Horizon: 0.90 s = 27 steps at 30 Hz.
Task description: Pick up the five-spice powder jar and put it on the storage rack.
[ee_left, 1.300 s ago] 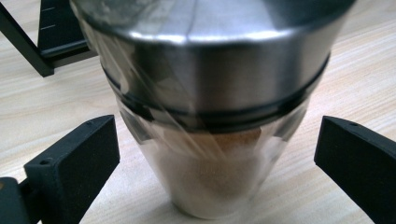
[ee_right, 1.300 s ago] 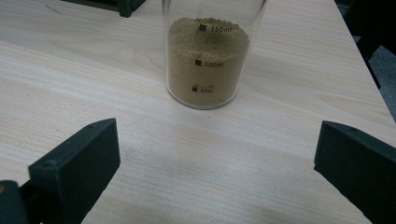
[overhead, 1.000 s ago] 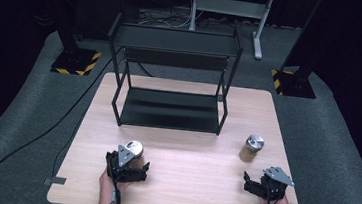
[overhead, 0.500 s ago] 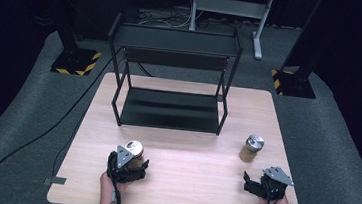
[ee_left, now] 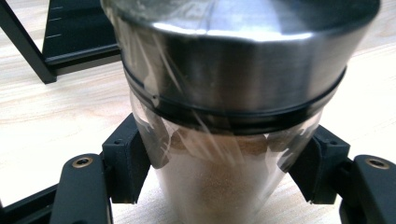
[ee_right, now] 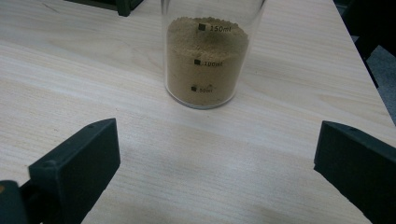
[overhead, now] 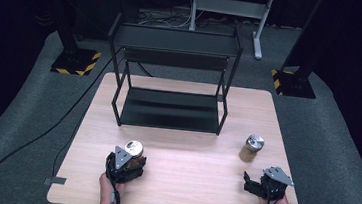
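Jar point(ee_left: 224, 154) of brown powder, steel-lidded, at seven o'clock on the table point(overhead: 186, 183): my left gripper point(overhead: 125, 164) clamps its smooth, likely slippery wall below the lid; my right gripper point(overhead: 266, 183) gapes empty.

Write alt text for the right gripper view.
A clear measuring jar of fine brown powder, marked 50, 100 and 150 ml and filled to about the 150 mark, stands on a light wooden table. The right claw is open in front of it, its two black jaws wide apart and not touching the jar.
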{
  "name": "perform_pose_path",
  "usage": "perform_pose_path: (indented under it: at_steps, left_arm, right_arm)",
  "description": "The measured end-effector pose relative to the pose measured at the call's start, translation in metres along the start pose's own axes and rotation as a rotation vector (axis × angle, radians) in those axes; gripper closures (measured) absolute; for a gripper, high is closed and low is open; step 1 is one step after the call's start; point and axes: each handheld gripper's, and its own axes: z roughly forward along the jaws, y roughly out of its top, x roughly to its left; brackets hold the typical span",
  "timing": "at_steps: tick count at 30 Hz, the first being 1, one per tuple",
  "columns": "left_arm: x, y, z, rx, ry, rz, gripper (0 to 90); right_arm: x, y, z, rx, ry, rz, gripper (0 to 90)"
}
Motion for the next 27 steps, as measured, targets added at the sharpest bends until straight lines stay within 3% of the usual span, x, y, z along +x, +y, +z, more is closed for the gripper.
perform_pose_path:
  at_steps: [27]
  left_arm:
    - [-0.0003,0.0015,-0.0007,-0.004,-0.006,0.005,30.8]
  right_arm:
    - [-0.0021,-0.0009,-0.0006,-0.005,0.008,0.006,0.0]
